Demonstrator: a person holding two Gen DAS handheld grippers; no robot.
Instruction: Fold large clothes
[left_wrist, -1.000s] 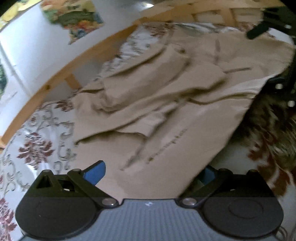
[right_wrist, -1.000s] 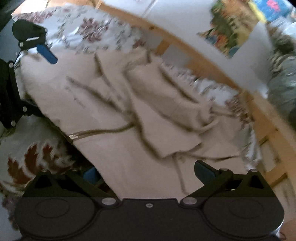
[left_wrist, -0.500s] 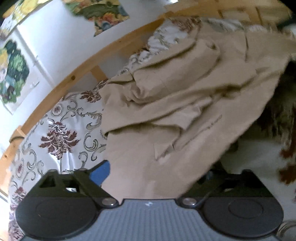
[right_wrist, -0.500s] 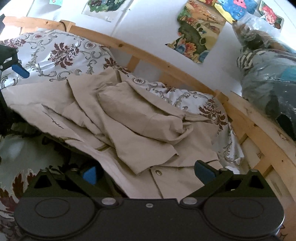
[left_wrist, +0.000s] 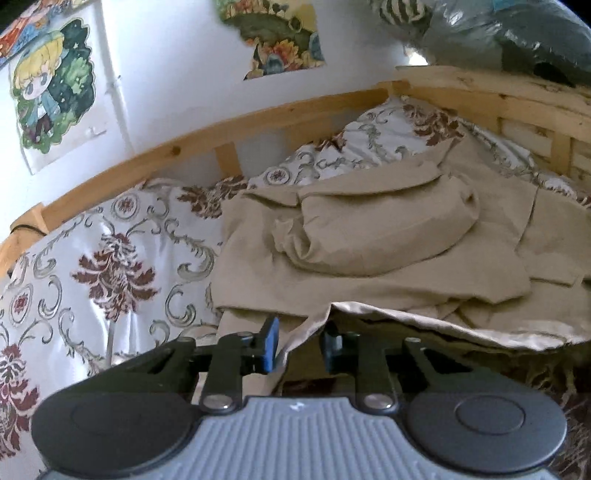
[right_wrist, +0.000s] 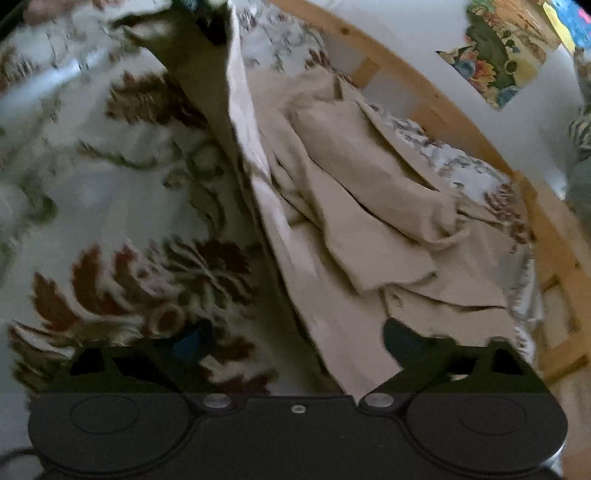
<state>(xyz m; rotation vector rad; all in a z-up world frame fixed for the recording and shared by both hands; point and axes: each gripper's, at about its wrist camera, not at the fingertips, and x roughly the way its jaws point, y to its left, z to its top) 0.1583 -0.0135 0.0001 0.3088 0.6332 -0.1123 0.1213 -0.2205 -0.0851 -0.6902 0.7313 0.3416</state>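
A large beige garment (left_wrist: 388, 251) lies rumpled on a floral bedspread (left_wrist: 110, 258), sleeves folded over its middle. My left gripper (left_wrist: 301, 345) is shut on the garment's near hem, which it holds raised off the bed; the shiny lining shows along the lifted edge. In the right wrist view the garment (right_wrist: 369, 229) runs from the bottom centre up to the top, its lifted edge stretched taut to the left gripper at the top. My right gripper (right_wrist: 295, 339) has its jaws wide apart, with the cloth edge lying between its fingertips.
A wooden bed rail (left_wrist: 258, 125) curves behind the bed against a white wall with posters (left_wrist: 280, 40). Bagged bedding (left_wrist: 517, 33) sits at the upper right. The floral bedspread (right_wrist: 110, 221) fills the left of the right wrist view.
My left gripper closed on the hem and lifted it, swinging toward the head of the bed. The right gripper stayed open and dropped lower along the garment's edge.
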